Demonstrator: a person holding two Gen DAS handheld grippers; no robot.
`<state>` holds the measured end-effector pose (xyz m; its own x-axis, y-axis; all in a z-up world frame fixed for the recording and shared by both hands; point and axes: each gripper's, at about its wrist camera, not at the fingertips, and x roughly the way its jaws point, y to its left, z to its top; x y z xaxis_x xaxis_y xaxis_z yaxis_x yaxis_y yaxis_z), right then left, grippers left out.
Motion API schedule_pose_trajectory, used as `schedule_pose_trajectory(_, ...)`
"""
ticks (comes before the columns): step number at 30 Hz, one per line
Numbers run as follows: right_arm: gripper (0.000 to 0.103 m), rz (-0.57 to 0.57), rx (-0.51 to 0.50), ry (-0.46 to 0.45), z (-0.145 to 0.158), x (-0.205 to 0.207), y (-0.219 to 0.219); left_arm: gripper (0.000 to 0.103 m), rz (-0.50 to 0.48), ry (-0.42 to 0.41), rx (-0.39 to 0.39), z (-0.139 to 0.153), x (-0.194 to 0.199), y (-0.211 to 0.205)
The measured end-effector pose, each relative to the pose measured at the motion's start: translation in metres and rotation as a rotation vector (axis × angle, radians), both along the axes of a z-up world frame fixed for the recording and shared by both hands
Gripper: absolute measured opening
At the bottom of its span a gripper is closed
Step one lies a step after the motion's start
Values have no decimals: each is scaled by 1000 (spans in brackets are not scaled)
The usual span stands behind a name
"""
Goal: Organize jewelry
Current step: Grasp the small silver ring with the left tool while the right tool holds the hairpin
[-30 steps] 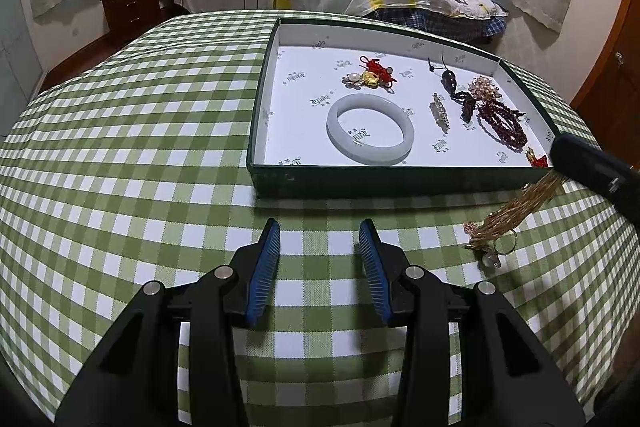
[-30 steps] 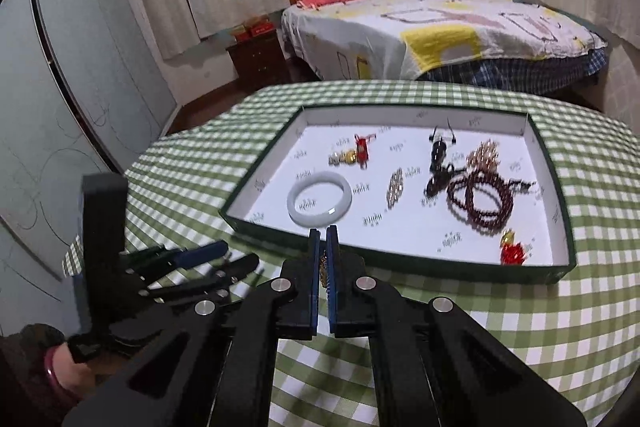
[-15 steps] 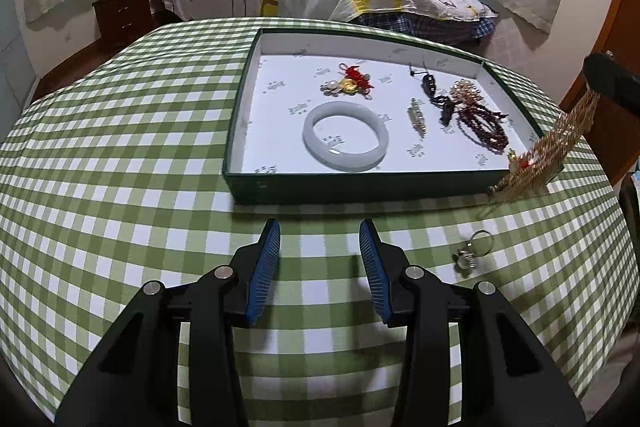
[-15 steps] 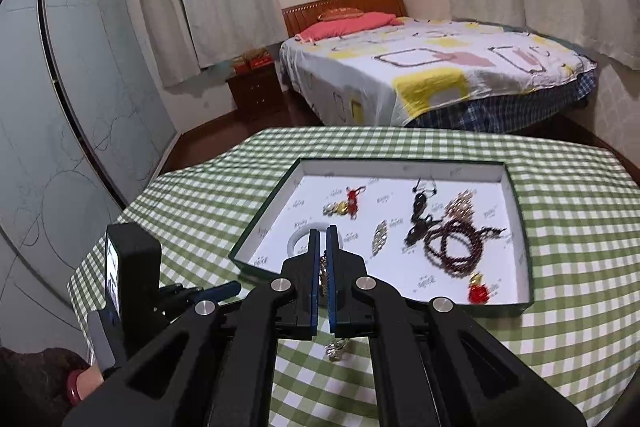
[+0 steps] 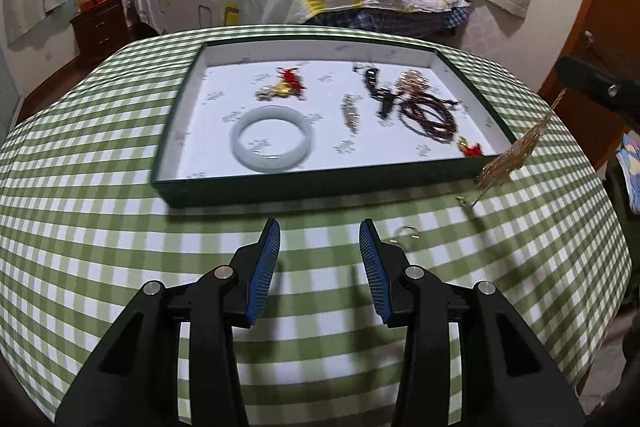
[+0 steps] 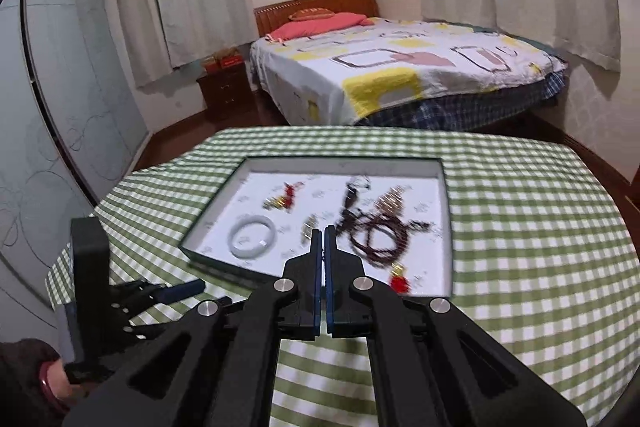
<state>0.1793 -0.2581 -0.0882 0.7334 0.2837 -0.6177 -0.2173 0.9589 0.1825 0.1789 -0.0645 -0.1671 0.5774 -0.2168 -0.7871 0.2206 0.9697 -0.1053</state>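
1. Right gripper (image 6: 323,231) has its jaws pressed together; the left wrist view shows a gold chain (image 5: 516,151) hanging from it in the air, just past the near right corner of the tray (image 5: 320,183).
2. Left gripper (image 5: 319,233) stands partly open with nothing between its blue pads (image 5: 266,263), above the checked tablecloth (image 5: 120,247) just short of the tray's near wall.
3. Beside its right finger a small ring (image 5: 406,231) lies on the cloth, outside the tray.
4. Judged from this, the step in hand is carrying the chain to the tray; the next move calls for bringing it over the wall to a bare white patch, lowering it, then parting the jaws.
5. Inside the tray lie a pale bangle (image 5: 273,139) nearest, a dark bead string (image 5: 430,115) to its right, a red and gold charm (image 5: 472,149) at the near right corner, and another red charm (image 5: 289,83) farther back.
6. Motion blur smears the tray's small pieces, so the slim item between bangle and beads cannot be named.
7. From the right wrist view the chain is hidden behind the fingers.
8. Beyond the table stands a bed (image 6: 400,75).
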Motion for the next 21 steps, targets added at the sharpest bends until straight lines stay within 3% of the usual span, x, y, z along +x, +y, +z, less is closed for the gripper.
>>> schedule_pose_trajectory(7, 1, -26, 5, 41, -19, -7, -26, 41, -42, 11, 8, -4, -7, -29)
schedule_pose_trajectory(17, 1, -26, 19, 36, -18, -12, -32, 41, -77, 6, 34, -13, -3, -52)
schedule_pose_trajectory(19, 1, -26, 20, 29, -15, -13, -32, 34, -79, 2, 40, -15, -2, -53)
schedule_pose_trajectory(21, 1, -26, 20, 20, -11, -14, -31, 17, -88, -2, 46, -16, -1, -53)
